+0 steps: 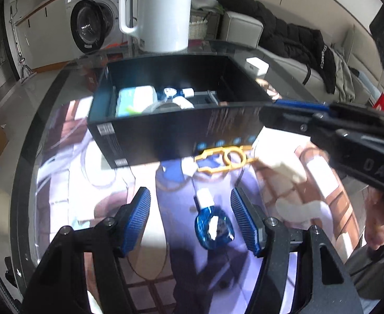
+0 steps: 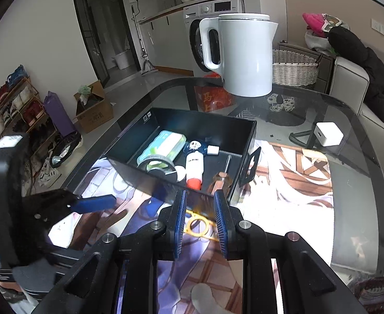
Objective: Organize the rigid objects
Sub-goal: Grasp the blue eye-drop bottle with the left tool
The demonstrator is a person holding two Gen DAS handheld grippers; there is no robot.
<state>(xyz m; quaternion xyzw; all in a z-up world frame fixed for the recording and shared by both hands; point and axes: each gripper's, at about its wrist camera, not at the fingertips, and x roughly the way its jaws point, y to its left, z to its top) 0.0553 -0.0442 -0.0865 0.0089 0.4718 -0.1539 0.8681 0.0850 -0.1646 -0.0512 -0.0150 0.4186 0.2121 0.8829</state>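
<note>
The black box stands on the printed mat, open at the top. Nearest its front wall lie a roll of tape, a white bottle with red cap and a copper-coloured tool on the right side. Behind them are a green and white pack, a blue bottle with white cap and a small white block.

A second blue bottle lies on the mat outside the box. In the left wrist view it is between the fingers of the left gripper, closer to the right pad; the pads are wide apart and I cannot tell if one touches it. Its white cap points toward the box.

The yellow flat tool with a ring in the middle lies on the mat just before the front wall of the box. The right gripper is over it, fingers a little apart, the ring showing in the gap between them; whether the pads reach it I cannot tell. The box wall stands directly beyond the fingertips.

Farther on the glass table are a small white cube to the right and a white kettle behind the box. Beyond the table are a washing machine, a woven basket and a sofa with a black jacket.
</note>
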